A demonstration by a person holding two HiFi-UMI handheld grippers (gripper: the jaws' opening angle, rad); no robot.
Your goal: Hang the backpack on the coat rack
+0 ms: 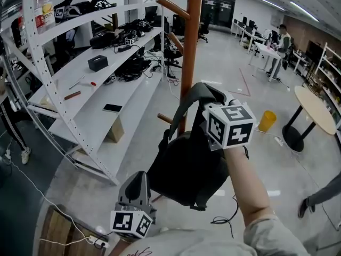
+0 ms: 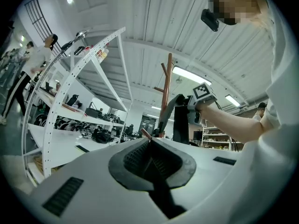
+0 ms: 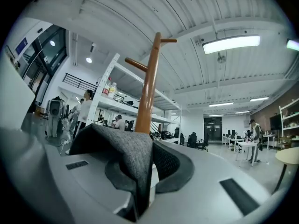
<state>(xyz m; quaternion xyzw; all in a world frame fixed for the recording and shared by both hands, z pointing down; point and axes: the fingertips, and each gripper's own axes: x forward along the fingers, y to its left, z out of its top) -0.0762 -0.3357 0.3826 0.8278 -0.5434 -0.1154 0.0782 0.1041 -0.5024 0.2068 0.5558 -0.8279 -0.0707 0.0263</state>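
Note:
The brown wooden coat rack (image 1: 191, 47) stands straight ahead, with pegs jutting left at the top and lower down. The black backpack (image 1: 186, 169) hangs in the air in front of its pole. My right gripper (image 1: 206, 110) is shut on the backpack's grey top strap (image 3: 126, 157), and the rack's pole (image 3: 149, 83) rises just behind the jaws (image 3: 149, 146). My left gripper (image 1: 139, 177) is lower and to the left, beside the backpack's bottom and apart from it. In the left gripper view the jaws (image 2: 150, 141) are shut with nothing between them; the rack (image 2: 166, 92) and the held strap (image 2: 180, 115) show beyond.
A white slanted shelving unit (image 1: 101, 89) with cables and devices fills the left. A yellow bin (image 1: 266, 120) and a round table (image 1: 314, 108) stand on the right. A person's leg (image 1: 319, 199) enters at the lower right. A wooden board (image 1: 53, 233) lies at the lower left.

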